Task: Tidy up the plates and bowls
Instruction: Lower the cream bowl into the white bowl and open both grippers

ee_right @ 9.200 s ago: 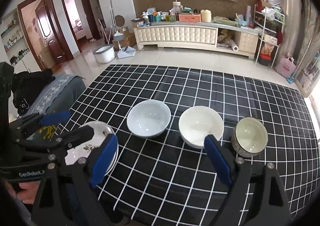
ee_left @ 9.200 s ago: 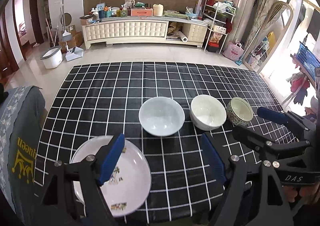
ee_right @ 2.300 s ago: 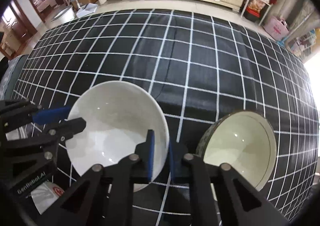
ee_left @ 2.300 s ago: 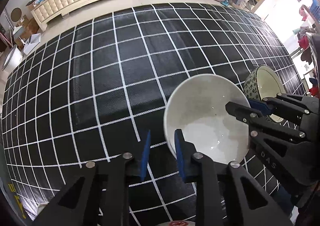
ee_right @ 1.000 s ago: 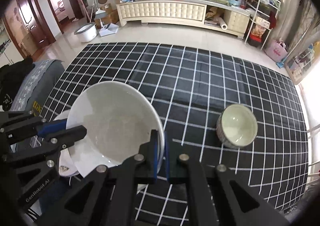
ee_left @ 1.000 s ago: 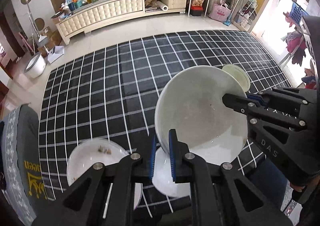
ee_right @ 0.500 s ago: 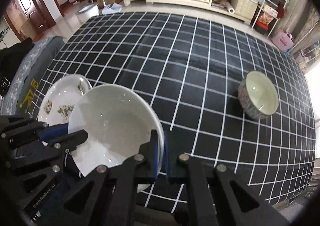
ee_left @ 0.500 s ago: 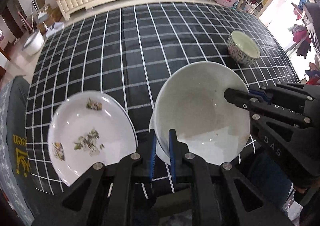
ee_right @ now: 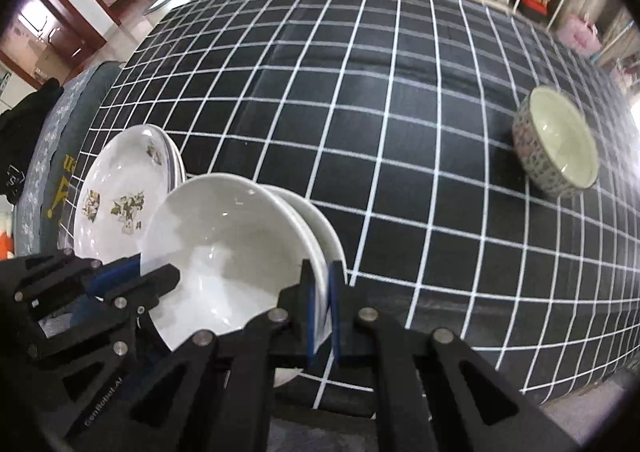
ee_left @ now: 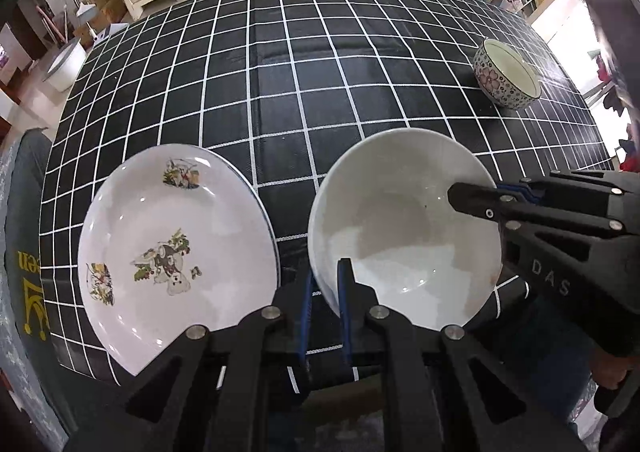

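The white bowl (ee_left: 404, 236) sits nested in a second white bowl (ee_right: 320, 228), its rim pinched on opposite sides by the left gripper (ee_left: 325, 284) and right gripper (ee_right: 323, 292). Left of the jaws lies the floral plate (ee_left: 172, 240); far right, the patterned bowl (ee_right: 556, 143).

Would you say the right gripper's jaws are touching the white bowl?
Touching. In the right wrist view the right gripper has its jaws closed on the rim of the white bowl, one jaw inside and one outside, with no gap showing.
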Motion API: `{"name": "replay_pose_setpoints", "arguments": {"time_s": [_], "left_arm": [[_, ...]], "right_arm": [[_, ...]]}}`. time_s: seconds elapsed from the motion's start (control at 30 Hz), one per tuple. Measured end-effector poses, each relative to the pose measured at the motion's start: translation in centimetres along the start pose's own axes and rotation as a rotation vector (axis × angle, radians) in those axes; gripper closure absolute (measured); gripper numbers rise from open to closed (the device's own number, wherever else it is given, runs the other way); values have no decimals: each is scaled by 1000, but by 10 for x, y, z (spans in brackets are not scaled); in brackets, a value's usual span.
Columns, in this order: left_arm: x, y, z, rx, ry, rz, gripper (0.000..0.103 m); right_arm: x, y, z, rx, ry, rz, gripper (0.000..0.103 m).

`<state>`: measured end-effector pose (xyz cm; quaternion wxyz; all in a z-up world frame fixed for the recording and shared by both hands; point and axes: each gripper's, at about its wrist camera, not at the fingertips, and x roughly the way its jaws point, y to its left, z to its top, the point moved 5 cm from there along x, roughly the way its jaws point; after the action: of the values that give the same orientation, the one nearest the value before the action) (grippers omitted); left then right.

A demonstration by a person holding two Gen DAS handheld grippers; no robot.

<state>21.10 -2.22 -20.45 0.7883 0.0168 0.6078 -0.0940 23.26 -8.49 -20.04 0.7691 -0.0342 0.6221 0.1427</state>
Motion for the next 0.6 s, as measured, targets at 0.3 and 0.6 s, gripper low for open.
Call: {"name": "replay_pose_setpoints", "arguments": {"time_s": [0.3, 0.6], "left_arm": [[5, 1, 1, -1, 10, -1, 92], [-12, -4, 3, 0, -54, -6, 75]], "right_arm": [[3, 3, 0, -34, 8, -22, 94], [-6, 2, 1, -87, -40, -95, 83]]}}
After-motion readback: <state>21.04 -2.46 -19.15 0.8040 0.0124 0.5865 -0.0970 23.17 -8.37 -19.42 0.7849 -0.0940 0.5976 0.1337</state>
